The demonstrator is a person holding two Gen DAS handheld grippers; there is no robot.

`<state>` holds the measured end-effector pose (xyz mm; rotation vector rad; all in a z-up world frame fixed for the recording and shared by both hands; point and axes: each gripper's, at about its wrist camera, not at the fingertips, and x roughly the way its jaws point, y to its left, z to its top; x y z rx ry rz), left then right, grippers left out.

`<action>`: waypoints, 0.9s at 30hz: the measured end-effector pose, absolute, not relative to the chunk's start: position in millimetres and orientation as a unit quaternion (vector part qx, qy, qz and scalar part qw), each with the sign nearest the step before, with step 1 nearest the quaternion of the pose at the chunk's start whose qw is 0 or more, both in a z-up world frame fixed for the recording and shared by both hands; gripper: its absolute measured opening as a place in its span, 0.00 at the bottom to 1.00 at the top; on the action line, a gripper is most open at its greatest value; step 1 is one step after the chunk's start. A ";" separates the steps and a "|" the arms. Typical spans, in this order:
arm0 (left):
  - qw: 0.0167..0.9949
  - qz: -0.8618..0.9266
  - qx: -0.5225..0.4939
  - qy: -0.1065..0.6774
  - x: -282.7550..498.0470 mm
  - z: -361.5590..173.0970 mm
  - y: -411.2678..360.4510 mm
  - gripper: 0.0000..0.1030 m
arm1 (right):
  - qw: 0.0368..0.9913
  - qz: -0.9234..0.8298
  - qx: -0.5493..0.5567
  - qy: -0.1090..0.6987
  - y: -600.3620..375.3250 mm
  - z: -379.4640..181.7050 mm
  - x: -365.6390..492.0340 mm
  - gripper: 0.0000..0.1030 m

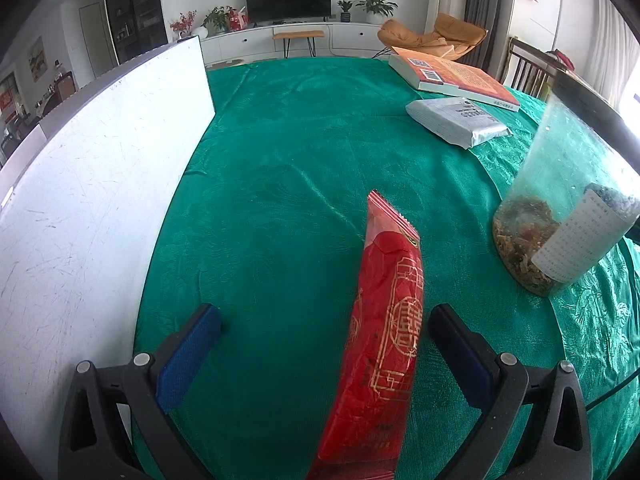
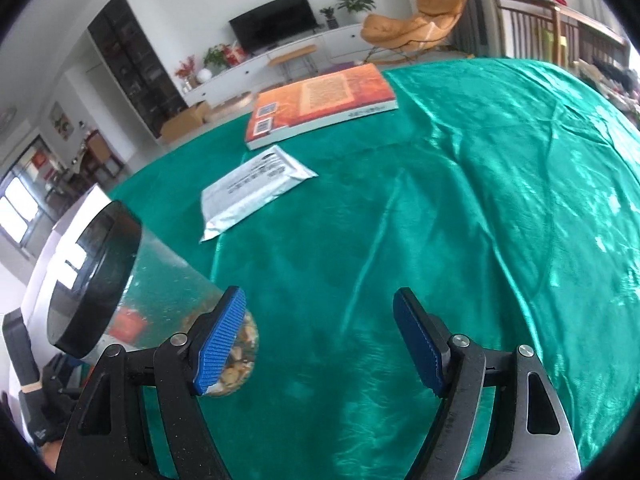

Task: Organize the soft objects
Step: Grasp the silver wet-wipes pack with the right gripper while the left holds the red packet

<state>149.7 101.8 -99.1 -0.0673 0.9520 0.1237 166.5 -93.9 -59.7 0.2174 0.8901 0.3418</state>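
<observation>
L tongs (image 1: 324,320) wide apart, w/ red snack packet (image 1: 384,332) lying between the pads but nearer the R-hand pad (image 1: 460,356); pads don't look to be pressing it, gap shows on both sides. Packet's long axis runs roughly along the tongs' pointing line, crimped far end out over the green cloth of the bench (image 1: 280,168), near end running off the bottom of the view, so can't tell if it's propped on sth or just lying flat.

R tongs (image 2: 320,316) also apart, nothing between them, only bare cloth. Clear jar (image 2: 132,292) w/ black lid sits just to their left, partly behind the left pad (image 2: 220,340).

Silver foil pouch (image 2: 252,188) lies ahead & left of R tongs, well apart, long axis diagonal, one corner toward the orange book (image 2: 320,100) beyond it. From L view same pouch is far off to the right, past the jar.

Judgement: red packet is L hand's job, just needs closing across its narrow width; the pouch is nearer R hand, which prob needs to swing left-forward & turn to cross the pouch's short side
</observation>
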 end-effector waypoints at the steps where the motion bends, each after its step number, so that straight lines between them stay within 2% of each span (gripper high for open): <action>1: 0.886 0.059 -0.032 0.458 149.7 -99.1 101.8 1.00 | 0.881 0.177 0.098 0.429 -87.8 -60.6 165.1 0.77; 7: 0.886 0.060 -0.032 0.458 150.3 -99.5 101.6 1.00 | 0.866 0.201 0.052 0.454 -81.4 -45.3 188.3 0.77; 8: 0.886 0.060 -0.032 0.458 150.2 -99.4 101.7 1.00 | 0.868 0.201 0.015 0.453 -78.3 -35.6 198.5 0.77; 10: 0.886 0.060 -0.033 0.458 150.3 -99.5 101.7 1.00 | 0.865 0.212 -0.128 0.437 -58.4 -19.4 216.0 0.77; 12: 0.887 0.059 -0.033 0.457 148.5 -98.9 102.0 1.00 | 0.828 0.238 -0.269 0.430 -33.7 -19.2 229.9 0.77; 13: 0.887 0.059 -0.034 0.457 148.4 -98.4 102.1 1.00 | 0.809 0.249 -0.306 0.436 -26.8 -21.7 237.6 0.77; 15: 0.887 0.059 -0.035 0.457 148.6 -98.4 102.2 1.00 | 0.794 0.266 -0.288 0.465 -21.9 -22.6 262.8 0.77; 19: 0.887 0.059 -0.036 0.457 149.2 -97.9 102.5 1.00 | 0.792 0.276 -0.070 0.540 -23.3 -17.1 328.2 0.77; 20: 0.887 0.059 -0.036 0.457 149.3 -97.9 102.4 1.00 | 0.784 0.286 -0.052 0.548 -14.7 -19.6 337.9 0.77; 27: 0.887 0.060 -0.036 0.457 149.4 -98.3 102.0 1.00 | 0.777 0.318 -0.222 0.496 79.5 -37.0 340.1 0.77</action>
